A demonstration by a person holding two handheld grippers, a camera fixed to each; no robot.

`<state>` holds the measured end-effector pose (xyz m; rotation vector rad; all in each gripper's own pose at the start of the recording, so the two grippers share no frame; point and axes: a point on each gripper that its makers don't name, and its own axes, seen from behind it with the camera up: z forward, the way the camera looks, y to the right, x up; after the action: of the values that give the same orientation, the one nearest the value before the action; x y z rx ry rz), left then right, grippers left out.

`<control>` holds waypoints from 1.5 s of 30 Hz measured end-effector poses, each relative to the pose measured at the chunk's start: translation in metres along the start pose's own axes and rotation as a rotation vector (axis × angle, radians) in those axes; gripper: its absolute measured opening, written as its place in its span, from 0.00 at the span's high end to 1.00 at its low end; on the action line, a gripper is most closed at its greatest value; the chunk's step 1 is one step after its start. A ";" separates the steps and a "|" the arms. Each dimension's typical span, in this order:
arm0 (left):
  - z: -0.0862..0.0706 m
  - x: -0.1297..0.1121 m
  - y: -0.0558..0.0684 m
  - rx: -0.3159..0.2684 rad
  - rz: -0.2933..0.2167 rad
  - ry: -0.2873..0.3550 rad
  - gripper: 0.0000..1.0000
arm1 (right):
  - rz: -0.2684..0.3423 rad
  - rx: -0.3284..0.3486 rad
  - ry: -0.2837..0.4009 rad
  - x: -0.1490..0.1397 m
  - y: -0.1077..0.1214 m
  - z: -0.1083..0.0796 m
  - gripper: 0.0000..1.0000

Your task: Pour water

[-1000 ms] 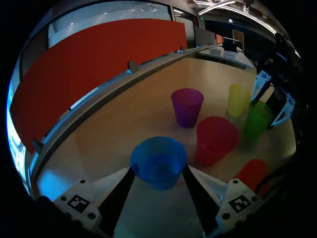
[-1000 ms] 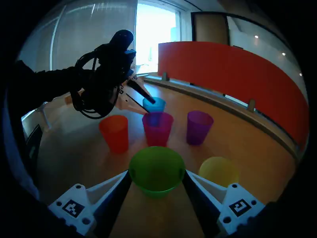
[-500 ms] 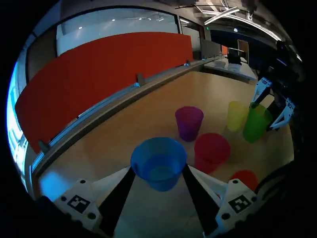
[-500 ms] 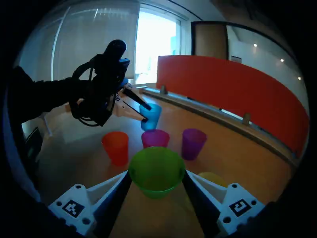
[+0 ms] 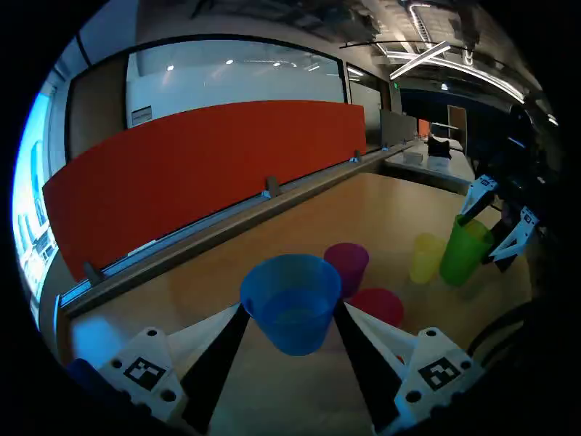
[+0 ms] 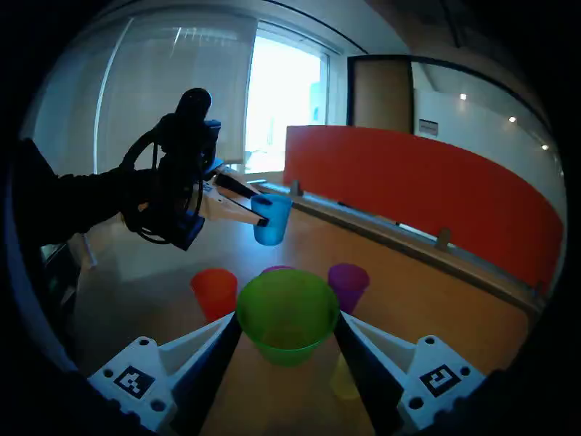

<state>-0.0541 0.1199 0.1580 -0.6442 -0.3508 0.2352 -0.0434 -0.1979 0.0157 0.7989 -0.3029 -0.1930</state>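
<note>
My left gripper (image 5: 290, 314) is shut on a blue cup (image 5: 292, 301) with a little water in it, held upright above the wooden table (image 5: 218, 291). My right gripper (image 6: 287, 321) is shut on a green cup (image 6: 287, 320), also upright and in the air. In the right gripper view, the left gripper (image 6: 256, 209) holds the blue cup (image 6: 273, 219) high at the left. Off at the right of the left gripper view, the right gripper (image 5: 490, 227) holds the green cup (image 5: 465, 251). Below stand a purple cup (image 5: 347, 263), a red cup (image 5: 379, 305) and a yellow cup (image 5: 425, 256).
An orange cup (image 6: 215, 292) and the purple cup (image 6: 348, 283) stand on the table (image 6: 443, 320) below the green one. A red partition (image 5: 203, 163) runs along the table's far edge. A person's dark sleeve (image 6: 72, 200) reaches in from the left.
Both grippers have risen with their cups. The cups standing on the table now lie lower and look smaller in both views.
</note>
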 end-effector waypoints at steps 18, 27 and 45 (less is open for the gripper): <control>-0.023 0.043 0.005 0.022 -0.069 0.179 0.16 | 0.004 -0.007 0.084 0.033 -0.008 -0.009 0.09; -0.031 0.052 0.009 0.025 -0.077 0.210 0.16 | 0.001 0.000 0.122 0.045 -0.012 -0.012 0.09; -0.040 0.059 0.020 0.017 -0.046 0.225 0.16 | -0.013 -0.014 0.164 0.055 -0.014 -0.011 0.08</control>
<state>0.0138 0.1326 0.1300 -0.6384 -0.1467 0.1199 0.0108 -0.2157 0.0092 0.7983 -0.1410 -0.1408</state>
